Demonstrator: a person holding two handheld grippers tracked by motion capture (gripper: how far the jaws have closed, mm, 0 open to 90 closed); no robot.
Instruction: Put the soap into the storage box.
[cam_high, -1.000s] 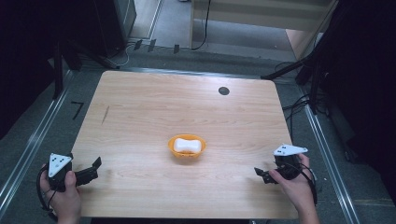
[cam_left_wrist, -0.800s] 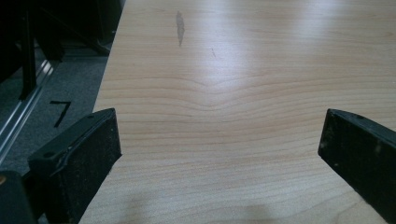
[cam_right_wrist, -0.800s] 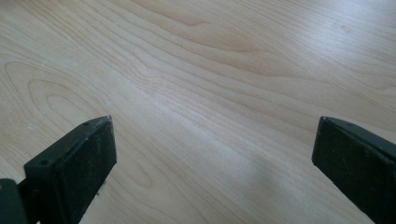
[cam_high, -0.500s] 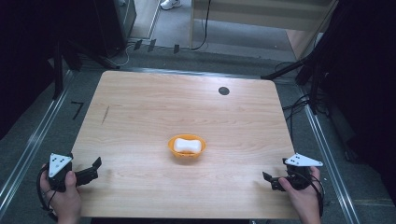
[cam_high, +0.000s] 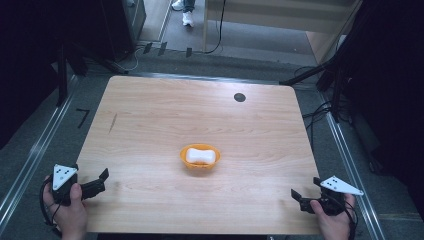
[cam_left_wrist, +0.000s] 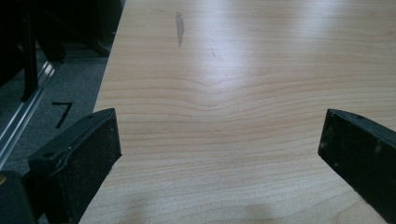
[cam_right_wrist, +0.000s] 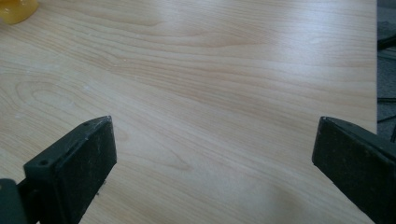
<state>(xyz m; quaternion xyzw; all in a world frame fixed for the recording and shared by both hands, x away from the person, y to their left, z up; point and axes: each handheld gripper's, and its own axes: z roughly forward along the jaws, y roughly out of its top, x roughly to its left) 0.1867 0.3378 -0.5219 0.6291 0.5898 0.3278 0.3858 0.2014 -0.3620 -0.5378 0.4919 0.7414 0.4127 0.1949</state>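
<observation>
Both my grippers are parked at the near corners of the bench (cam_high: 150, 115) right now, left gripper (cam_high: 97, 184) at the near left edge and right gripper (cam_high: 300, 199) at the near right, each with its fingers spread wide and nothing between them but bare wood.

The thing to go for is the orange dish (cam_high: 200, 156) sitting near the middle of the bench, well apart from both hands, with a white bar of soap (cam_high: 202, 156) lying in it.

If I'm reaching for it, I'd bring one gripper in low and level, keep it wide until the rim is between the fingers, then close gently so the dish doesn't skate on the smooth top.

The dish looks shallow and oval, glossy plastic I'd guess. The soap is a pale rounded block, slightly pinched in the middle, lying flat and roughly centred.
</observation>
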